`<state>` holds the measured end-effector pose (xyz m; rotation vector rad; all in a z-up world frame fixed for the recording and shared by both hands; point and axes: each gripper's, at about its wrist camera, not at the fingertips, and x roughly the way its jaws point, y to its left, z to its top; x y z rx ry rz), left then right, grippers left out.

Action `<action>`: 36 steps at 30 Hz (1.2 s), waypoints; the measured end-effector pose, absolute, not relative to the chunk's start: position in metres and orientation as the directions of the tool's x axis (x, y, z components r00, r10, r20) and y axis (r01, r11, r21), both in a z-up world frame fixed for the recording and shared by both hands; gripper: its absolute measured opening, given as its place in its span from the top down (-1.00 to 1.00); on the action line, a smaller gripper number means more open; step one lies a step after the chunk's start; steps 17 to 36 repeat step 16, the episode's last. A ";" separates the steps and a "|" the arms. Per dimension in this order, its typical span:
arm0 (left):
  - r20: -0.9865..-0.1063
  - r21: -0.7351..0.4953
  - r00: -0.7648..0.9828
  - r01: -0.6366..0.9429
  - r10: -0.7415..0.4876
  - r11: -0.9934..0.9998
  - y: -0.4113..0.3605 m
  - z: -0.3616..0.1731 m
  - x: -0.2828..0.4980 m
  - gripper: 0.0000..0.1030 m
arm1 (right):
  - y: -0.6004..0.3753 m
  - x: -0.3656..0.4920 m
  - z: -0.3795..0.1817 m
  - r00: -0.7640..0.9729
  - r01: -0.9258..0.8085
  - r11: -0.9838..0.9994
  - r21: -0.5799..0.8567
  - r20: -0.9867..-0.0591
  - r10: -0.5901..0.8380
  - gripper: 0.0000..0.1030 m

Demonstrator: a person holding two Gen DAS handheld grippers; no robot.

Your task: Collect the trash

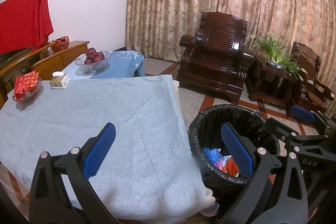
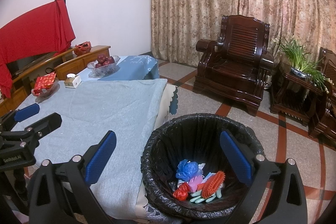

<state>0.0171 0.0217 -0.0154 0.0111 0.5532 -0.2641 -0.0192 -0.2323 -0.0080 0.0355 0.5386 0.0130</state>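
- Trash bin [image 2: 201, 163], black-lined, stands on the floor just beside the bench [image 2: 109, 110]; inside lie a blue bag [image 2: 187, 168], red brush [image 2: 213, 183], red wrapper [image 2: 180, 192].
- Left gripper [image 1: 168, 150] and right gripper [image 2: 168, 159] both gape, holding nothing.
- Glass bowl [image 1: 93, 63] holds apples.

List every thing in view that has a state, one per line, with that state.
left gripper: open, empty, over the table edge
right gripper: open, empty, above the bin
trash bin: lined with a black bag, partly filled
blue crumpled bag: inside the bin
orange spiky brush: inside the bin
grey tablecloth: spread flat
fruit bowl: holding red apples
tissue box: upright, tissue showing on top
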 end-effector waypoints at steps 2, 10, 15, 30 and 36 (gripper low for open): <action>-0.520 -0.061 0.818 0.250 -0.244 0.966 0.021 -0.015 0.018 -0.90 | -0.231 -0.017 -0.008 0.858 -0.003 0.999 0.037 -0.513 0.021 -0.88; -0.522 -0.058 0.818 0.250 -0.243 0.966 0.021 -0.014 0.018 -0.90 | -0.231 -0.017 -0.012 0.857 0.001 0.999 0.037 -0.515 0.018 -0.88; -0.522 -0.060 0.817 0.250 -0.244 0.966 0.021 -0.014 0.018 -0.90 | -0.232 -0.016 -0.013 0.855 0.002 0.999 0.038 -0.518 0.018 -0.88; -0.522 -0.060 0.817 0.250 -0.244 0.966 0.021 -0.013 0.019 -0.90 | -0.232 -0.016 -0.013 0.856 0.002 0.999 0.039 -0.517 0.019 -0.88; -0.522 -0.060 0.817 0.250 -0.244 0.966 0.021 -0.013 0.019 -0.90 | -0.232 -0.016 -0.013 0.856 0.002 0.999 0.039 -0.517 0.019 -0.88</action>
